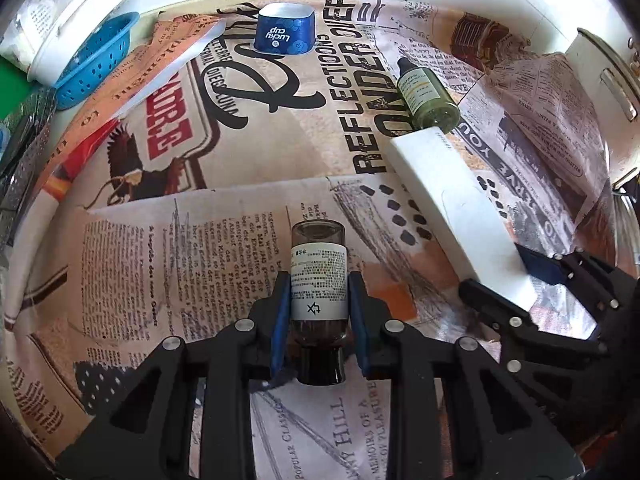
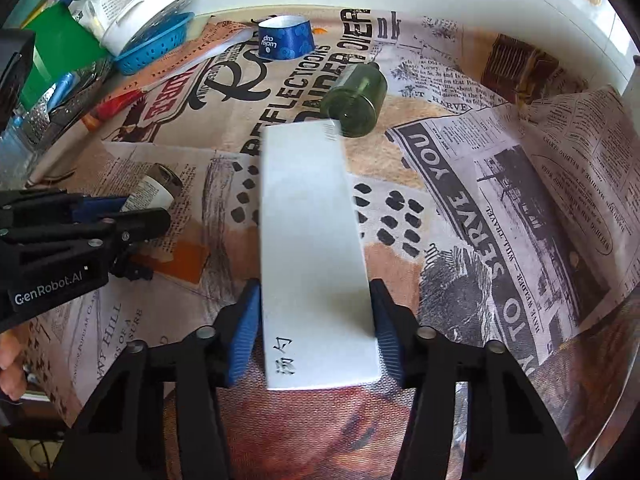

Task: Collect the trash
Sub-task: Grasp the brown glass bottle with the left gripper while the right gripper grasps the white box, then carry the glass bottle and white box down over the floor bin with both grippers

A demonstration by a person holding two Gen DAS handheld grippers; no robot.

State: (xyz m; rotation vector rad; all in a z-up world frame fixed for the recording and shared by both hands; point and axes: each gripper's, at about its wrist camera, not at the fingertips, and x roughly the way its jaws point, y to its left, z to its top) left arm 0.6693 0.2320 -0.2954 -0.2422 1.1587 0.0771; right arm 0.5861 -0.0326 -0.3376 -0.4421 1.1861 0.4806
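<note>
Domestic setting, probably a kitchen corner: the bench (image 2: 460,148) carries a newspaper-print cloth and stands against a white wall. At its far left edge sit a blue perforated basket (image 2: 154,46), a white tub (image 2: 156,4) and a metal grater (image 2: 52,114) (kitchenware typical of a home).

A small brown glass bottle (image 1: 318,300) with a white printed label and a dark cap is clamped between the blue pads of the left gripper (image 1: 319,312), its base pointing away over the newsprint-patterned tablecloth (image 1: 224,136). A long white carton box (image 2: 316,256) with handwritten characters near its close end is pinched across its width by the right gripper (image 2: 316,334). Its far end reaches just beside a green dropper bottle (image 1: 426,96) lying on its side, and farther back a blue "Lucky cup" paper cup (image 1: 284,29) stands upside down on the cloth.
</note>
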